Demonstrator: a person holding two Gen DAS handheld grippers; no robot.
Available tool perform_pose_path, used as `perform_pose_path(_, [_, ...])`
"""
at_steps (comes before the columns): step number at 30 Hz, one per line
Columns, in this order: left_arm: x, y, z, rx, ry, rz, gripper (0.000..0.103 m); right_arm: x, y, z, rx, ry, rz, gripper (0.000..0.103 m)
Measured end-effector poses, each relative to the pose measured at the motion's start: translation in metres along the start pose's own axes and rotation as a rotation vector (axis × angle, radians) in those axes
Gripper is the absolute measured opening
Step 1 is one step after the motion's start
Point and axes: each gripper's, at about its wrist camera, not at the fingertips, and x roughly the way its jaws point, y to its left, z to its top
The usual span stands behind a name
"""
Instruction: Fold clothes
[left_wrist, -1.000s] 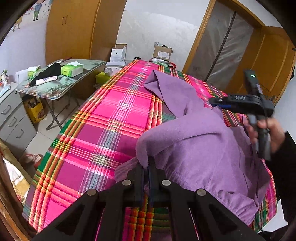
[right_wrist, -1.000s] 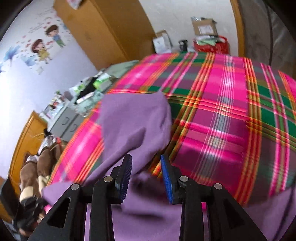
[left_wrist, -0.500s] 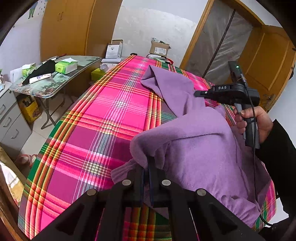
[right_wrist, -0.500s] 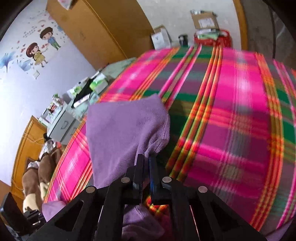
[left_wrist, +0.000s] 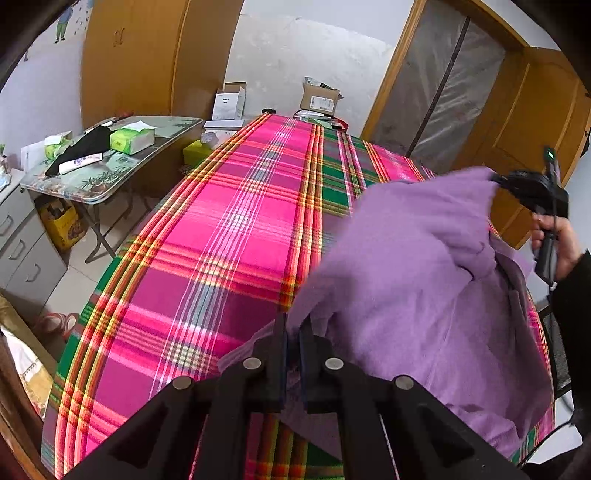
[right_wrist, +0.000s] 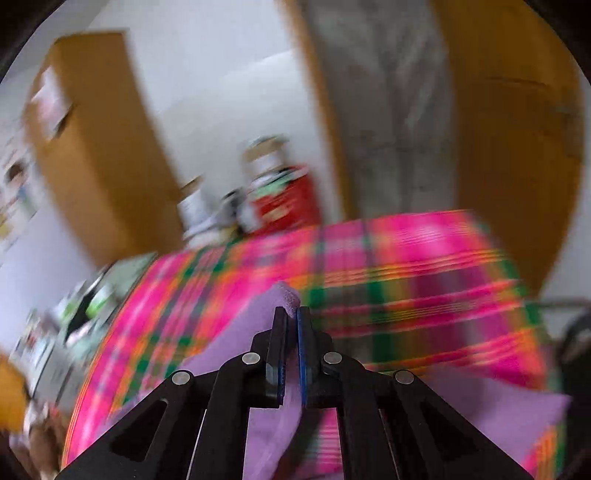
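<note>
A purple fleece garment (left_wrist: 406, 277) lies heaped on the near right of the pink plaid bed cover (left_wrist: 221, 240). My left gripper (left_wrist: 291, 328) pinches the garment's near left edge just above the cover; its jaws are easing open with the cloth still pressed between the pads. In the left wrist view my right gripper (left_wrist: 496, 181) is raised at the far right, shut on the end of a purple sleeve that hangs taut from it. In the blurred right wrist view that gripper (right_wrist: 291, 314) has a purple tuft (right_wrist: 286, 295) clamped at its tips.
A folding table (left_wrist: 110, 158) with tissue packs stands left of the bed, with grey drawers (left_wrist: 22, 251) nearer. Cardboard boxes (left_wrist: 319, 98) sit beyond the bed's far end. A wooden door (left_wrist: 535, 129) is at the right. A person's hand (left_wrist: 561, 240) holds the right gripper's handle.
My right gripper shut on the sleeve end and swung up and back to the right, lifting the sleeve off the far part of the bed. The left gripper stayed put.
</note>
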Motion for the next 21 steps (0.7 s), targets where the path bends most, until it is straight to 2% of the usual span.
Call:
perform_pose_path(3, [0.005,-0.002,0.007,0.014,-0.003,0.013,0.005,-0.008,-0.037,0.003,0.052,0.031,-0.084,0.009])
perform_pose_path(6, [0.007,-0.001,0.014,0.015,-0.009,0.019,0.005,-0.01,-0.046,-0.008,0.036,0.071,-0.081,0.015])
perform_pose_path(8, [0.006,0.003,0.018,0.002,-0.011,0.014,0.005,-0.017,-0.043,-0.017,0.001,0.074,-0.066,0.036])
perform_pose_path(11, [0.003,0.011,0.018,-0.033,-0.001,0.0,0.01,-0.027,-0.013,-0.035,-0.09,0.088,0.032,0.036])
perform_pose_path(16, [-0.008,0.015,0.005,-0.052,-0.008,-0.024,0.011,-0.039,0.072,-0.073,-0.338,0.151,0.267,0.036])
perform_pose_path(21, [-0.022,0.014,-0.002,-0.051,-0.035,0.002,0.012,-0.05,0.164,-0.117,-0.607,0.221,0.486,0.036])
